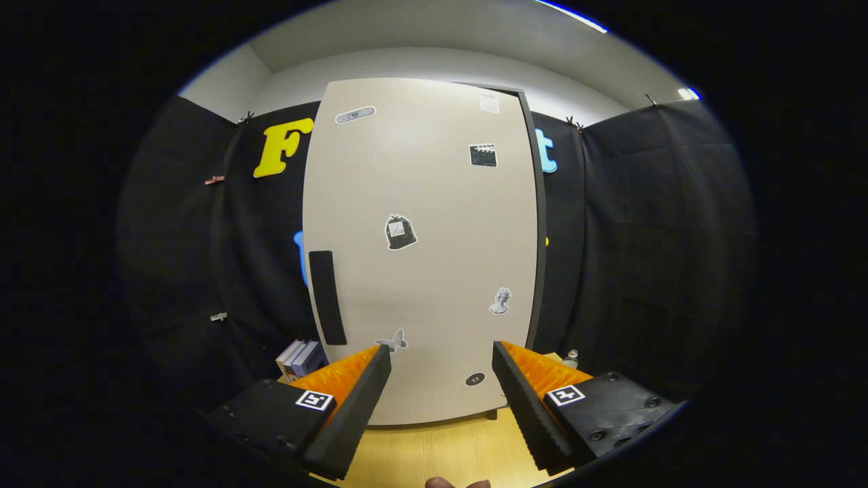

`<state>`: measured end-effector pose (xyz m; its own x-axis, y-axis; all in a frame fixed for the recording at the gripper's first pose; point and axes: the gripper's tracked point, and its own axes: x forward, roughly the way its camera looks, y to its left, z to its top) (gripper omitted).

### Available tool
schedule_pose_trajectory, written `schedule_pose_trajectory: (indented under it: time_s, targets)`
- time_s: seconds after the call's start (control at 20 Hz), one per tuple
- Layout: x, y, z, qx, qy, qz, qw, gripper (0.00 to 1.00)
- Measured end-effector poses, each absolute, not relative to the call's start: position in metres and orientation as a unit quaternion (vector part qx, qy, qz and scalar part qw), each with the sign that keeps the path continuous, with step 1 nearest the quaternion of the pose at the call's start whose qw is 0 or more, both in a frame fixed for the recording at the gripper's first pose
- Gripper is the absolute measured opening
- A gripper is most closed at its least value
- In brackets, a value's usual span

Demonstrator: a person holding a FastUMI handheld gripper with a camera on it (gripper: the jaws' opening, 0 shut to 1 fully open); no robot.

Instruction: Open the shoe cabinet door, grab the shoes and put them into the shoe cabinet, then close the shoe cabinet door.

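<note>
The gripper (441,366) faces the tall beige stickered cabinet door (420,271), level above the wooden table (434,454), fingers spread wide, holding nothing.

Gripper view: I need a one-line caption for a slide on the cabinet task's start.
Open gripper faces the closed shoe cabinet door, its dark handle ahead of the left finger.

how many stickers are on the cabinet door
7 on the shoe cabinet door: oval top left, pale top right, clapperboard, bag mid-door, bust, butterfly by a fingertip of the open gripper, dark oval.
</note>
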<state>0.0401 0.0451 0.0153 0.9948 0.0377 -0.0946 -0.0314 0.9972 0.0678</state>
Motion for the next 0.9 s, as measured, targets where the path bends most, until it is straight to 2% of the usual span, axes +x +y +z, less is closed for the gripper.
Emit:
schedule_pose_trajectory:
  time_s: [0.9]
  targets:
    - [0.0377,0.0411,0.0135,0.036,0.051,0.012,0.998,0.98]
